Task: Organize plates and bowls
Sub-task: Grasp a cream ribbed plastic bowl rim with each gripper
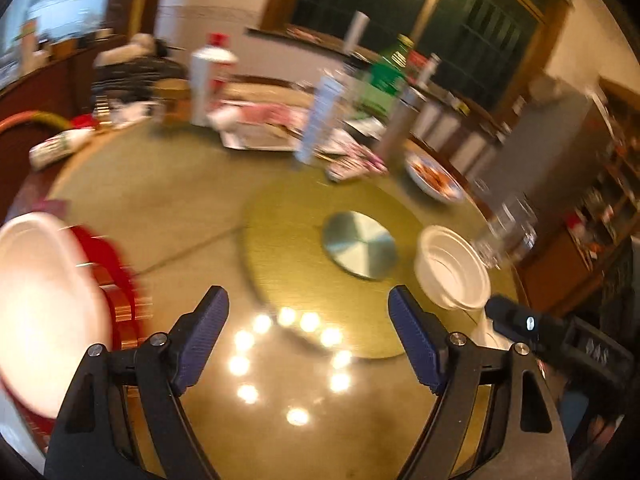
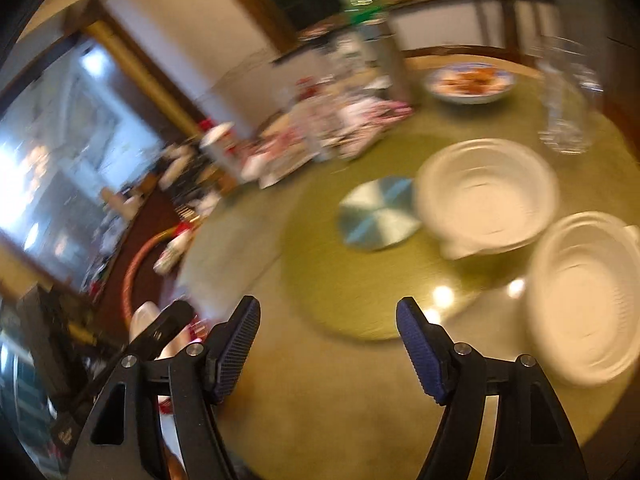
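Note:
In the left wrist view my left gripper (image 1: 309, 300) stands open over the glossy table with nothing between its blue pads. A white bowl (image 1: 452, 268) sits to its right on the edge of the yellow-green turntable (image 1: 292, 232). Another white bowl (image 1: 40, 300) fills the left edge, against something red (image 1: 108, 264). In the right wrist view my right gripper (image 2: 328, 308) is open and empty. A white bowl (image 2: 486, 196) rests on the turntable ahead and to its right. A second white bowl (image 2: 588, 296) lies nearer, at the right edge. Both views are blurred.
A metal hub (image 2: 378, 212) marks the turntable's centre. Behind it are a patterned bowl of food (image 2: 470, 82), a clear glass (image 2: 568, 100), a white bottle (image 1: 210, 80), boxes and wrappers. Part of the other gripper (image 1: 520, 320) shows at the right of the left wrist view.

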Demonstrator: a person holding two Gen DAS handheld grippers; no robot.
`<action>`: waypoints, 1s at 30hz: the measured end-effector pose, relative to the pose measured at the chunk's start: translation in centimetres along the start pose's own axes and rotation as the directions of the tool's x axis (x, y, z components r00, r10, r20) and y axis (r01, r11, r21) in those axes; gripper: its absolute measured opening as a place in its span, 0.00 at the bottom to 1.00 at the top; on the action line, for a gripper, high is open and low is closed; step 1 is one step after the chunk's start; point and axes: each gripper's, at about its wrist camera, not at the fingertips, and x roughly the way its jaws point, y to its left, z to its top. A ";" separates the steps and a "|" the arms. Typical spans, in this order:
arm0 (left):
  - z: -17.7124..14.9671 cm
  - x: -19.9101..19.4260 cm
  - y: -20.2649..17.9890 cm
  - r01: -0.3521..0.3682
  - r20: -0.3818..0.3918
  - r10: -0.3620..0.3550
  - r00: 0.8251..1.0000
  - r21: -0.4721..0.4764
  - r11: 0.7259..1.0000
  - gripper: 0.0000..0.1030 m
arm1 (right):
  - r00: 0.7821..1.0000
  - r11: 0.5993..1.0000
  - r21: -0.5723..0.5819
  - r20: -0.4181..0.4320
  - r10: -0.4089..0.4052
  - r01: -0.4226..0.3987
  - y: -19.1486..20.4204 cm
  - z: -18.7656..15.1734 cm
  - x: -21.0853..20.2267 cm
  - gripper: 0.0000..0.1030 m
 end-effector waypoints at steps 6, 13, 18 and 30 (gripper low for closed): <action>1.0 4.6 -5.9 0.072 -0.080 -0.070 0.994 0.026 0.997 0.80 | 0.995 0.990 0.100 0.004 -0.097 0.096 -7.3 4.0 0.2 0.70; 0.8 9.4 -9.9 0.081 -0.156 -0.073 0.985 0.046 0.996 0.80 | 0.989 0.981 0.125 -0.016 -0.150 0.151 -11.5 6.2 1.7 0.70; 0.7 11.7 -11.2 0.047 -0.148 -0.039 0.988 0.051 0.998 0.80 | 0.985 0.979 0.107 -0.021 -0.173 0.174 -12.0 7.2 2.8 0.70; 0.5 15.4 -12.4 -0.063 -0.119 0.075 0.990 0.100 0.993 0.80 | 0.963 0.959 0.118 -0.106 -0.247 0.259 -13.3 8.7 7.7 0.55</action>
